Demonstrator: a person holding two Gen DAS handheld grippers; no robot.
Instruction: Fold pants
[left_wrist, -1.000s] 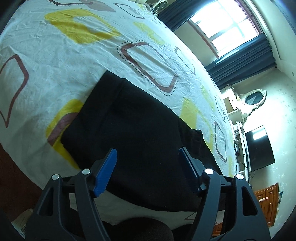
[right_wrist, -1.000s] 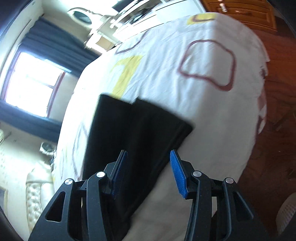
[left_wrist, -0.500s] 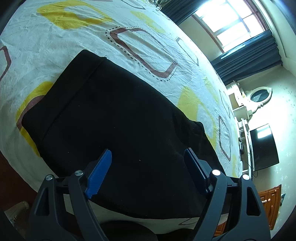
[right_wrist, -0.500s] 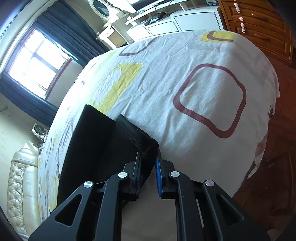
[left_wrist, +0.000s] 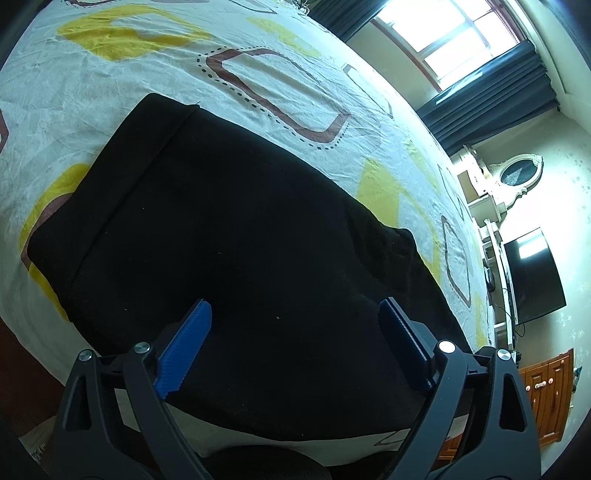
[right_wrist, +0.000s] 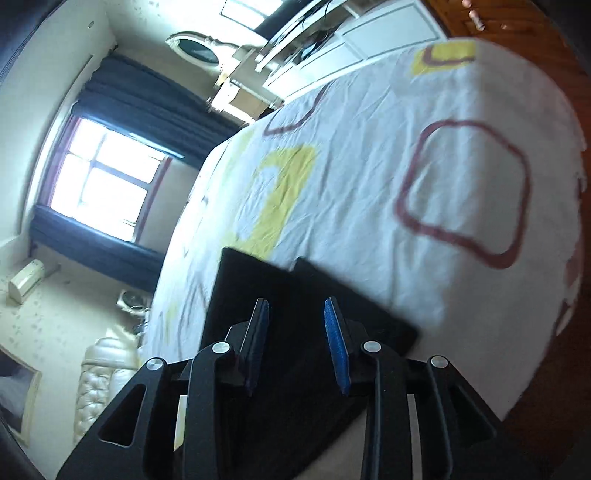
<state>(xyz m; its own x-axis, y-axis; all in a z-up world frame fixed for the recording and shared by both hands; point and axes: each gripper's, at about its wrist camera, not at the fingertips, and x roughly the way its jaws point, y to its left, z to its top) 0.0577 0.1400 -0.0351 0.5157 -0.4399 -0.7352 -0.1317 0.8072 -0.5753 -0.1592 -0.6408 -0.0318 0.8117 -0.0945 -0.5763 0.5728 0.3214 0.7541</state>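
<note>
Black pants (left_wrist: 240, 251) lie folded flat on the bed near its front edge. In the left wrist view my left gripper (left_wrist: 295, 325) hovers just above them, jaws wide apart, holding nothing. In the right wrist view the pants (right_wrist: 280, 288) show as a dark folded stack with two layered edges. My right gripper (right_wrist: 295, 332) is open above the near corner of the stack; the blue pads (right_wrist: 334, 343) are apart and empty. The view is motion-blurred.
The bed sheet (left_wrist: 110, 74) is white with yellow and maroon squares. A window with dark curtains (left_wrist: 480, 99), a mirror (left_wrist: 517, 173), a TV (left_wrist: 532, 273) and wooden drawers (left_wrist: 546, 395) lie beyond. Wooden floor (right_wrist: 576, 92) borders the bed's right edge.
My right gripper was shut on the pants' corner half a second ago; now it is open and pulled back. My left gripper moved closer over the pants, still open.
</note>
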